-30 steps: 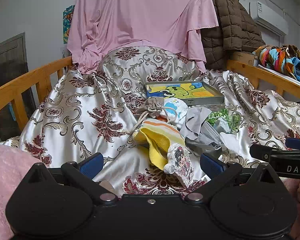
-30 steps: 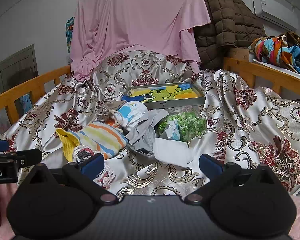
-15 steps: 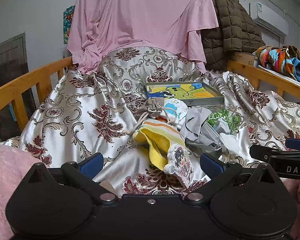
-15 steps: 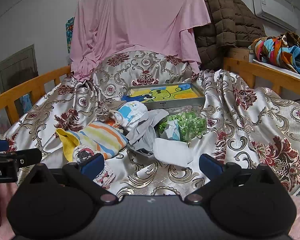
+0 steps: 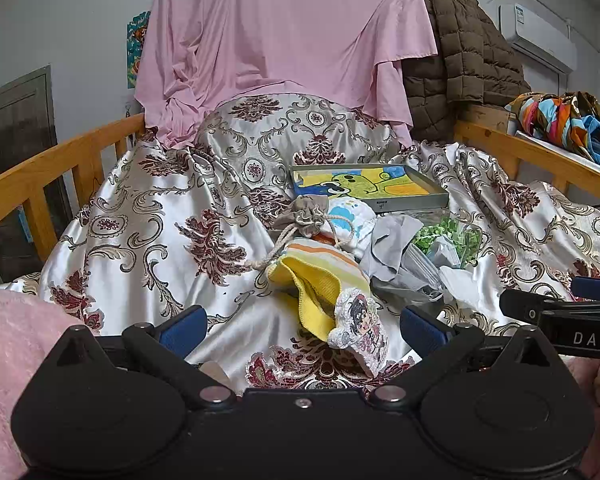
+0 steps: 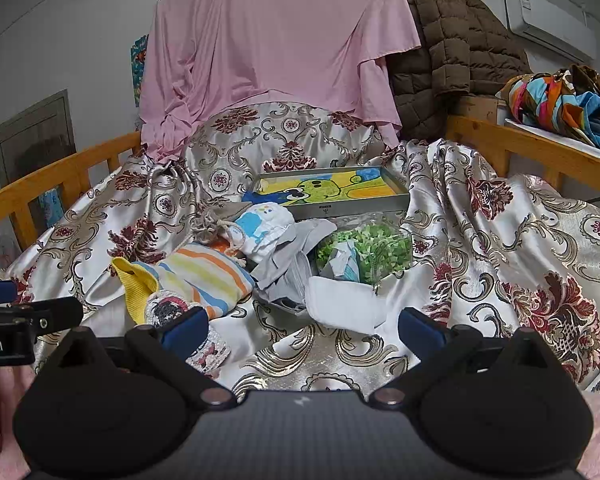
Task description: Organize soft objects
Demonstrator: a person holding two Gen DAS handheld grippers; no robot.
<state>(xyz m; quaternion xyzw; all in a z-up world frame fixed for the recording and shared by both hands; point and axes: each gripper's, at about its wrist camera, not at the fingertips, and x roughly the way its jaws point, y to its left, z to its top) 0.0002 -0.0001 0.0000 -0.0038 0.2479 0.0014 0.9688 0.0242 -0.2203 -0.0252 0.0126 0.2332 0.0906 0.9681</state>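
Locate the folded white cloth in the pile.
In the right wrist view the folded white cloth lies at the pile's near edge, just in front of the green-filled clear bag, right of the striped towel.

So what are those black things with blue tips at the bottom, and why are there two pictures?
They are two grabbing tools a person holds, one per hand, each with its own camera. One picture looks over the left gripper, the other over the right gripper. Both are open and hold nothing. Ahead is a shiny flowered cloth with a heap of soft things: a striped yellow cloth, a small drawstring pouch, a white folded cloth, and a flat picture box behind.
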